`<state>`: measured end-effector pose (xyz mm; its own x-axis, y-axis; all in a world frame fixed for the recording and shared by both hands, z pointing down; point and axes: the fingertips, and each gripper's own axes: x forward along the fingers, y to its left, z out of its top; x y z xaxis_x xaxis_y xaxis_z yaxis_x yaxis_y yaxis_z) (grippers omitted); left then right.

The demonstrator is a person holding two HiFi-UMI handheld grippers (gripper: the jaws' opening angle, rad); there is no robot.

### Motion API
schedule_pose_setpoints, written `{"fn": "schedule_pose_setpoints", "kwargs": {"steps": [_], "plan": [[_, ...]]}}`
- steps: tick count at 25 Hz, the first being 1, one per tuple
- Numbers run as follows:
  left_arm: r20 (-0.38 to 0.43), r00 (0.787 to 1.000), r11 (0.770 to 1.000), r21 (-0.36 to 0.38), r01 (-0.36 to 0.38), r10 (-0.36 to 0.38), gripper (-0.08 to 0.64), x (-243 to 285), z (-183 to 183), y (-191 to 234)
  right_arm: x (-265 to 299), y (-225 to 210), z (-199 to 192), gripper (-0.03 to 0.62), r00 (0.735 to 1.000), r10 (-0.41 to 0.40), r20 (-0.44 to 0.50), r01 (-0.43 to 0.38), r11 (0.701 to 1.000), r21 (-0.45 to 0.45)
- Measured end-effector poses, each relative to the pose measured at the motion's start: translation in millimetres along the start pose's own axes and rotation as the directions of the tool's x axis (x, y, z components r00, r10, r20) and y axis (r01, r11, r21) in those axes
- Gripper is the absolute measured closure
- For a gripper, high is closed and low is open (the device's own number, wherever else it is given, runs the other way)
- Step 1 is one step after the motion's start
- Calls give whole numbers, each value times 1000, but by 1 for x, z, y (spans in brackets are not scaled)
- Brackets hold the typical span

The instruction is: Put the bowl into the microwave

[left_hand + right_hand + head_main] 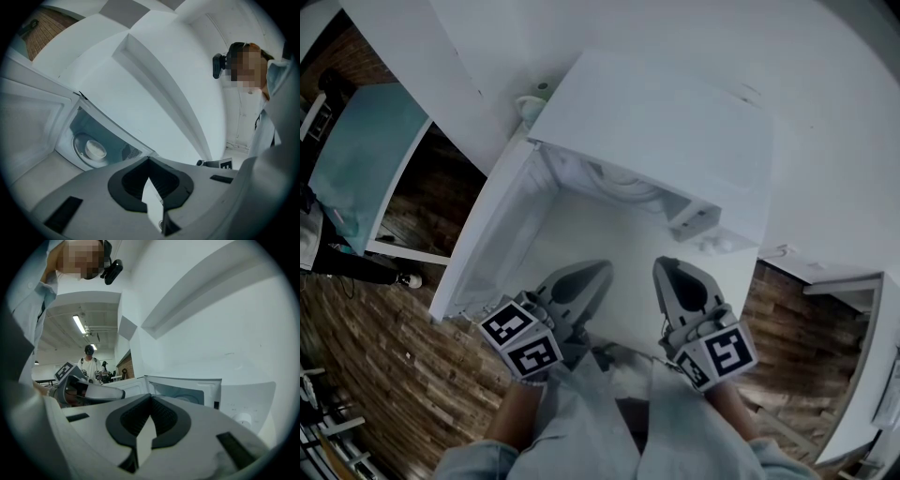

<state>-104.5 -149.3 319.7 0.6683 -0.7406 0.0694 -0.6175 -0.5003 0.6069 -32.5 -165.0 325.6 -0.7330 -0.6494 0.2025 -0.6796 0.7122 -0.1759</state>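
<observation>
Bowl (96, 150) inside open microwave (675, 122); left claw (149, 164) and right claw (151, 399) pinched together, empty; risk: stray nudge swings door (478, 253).

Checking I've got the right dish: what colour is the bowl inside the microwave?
White. The bowl shows best in the left gripper view.

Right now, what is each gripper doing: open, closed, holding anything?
Left gripper: closed, holding nothing.
Right gripper: closed, holding nothing.
</observation>
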Motion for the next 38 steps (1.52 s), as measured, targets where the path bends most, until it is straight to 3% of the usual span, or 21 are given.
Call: {"fn": "schedule_pose_setpoints", "kwargs": {"steps": [17,24,38], "plan": [[-29,999,1000,-19,17,-18,561,8,-9,-2,6,9,1,592,999,35,0,-35,999,-9],[-99,995,992,128,3,10,561,14,-19,-7,10,7,-3,592,999,40,-13,-40,999,-1],[-111,994,994,109,8,4,561,20,-21,-4,16,4,-6,592,998,48,-32,-48,999,4]]}}
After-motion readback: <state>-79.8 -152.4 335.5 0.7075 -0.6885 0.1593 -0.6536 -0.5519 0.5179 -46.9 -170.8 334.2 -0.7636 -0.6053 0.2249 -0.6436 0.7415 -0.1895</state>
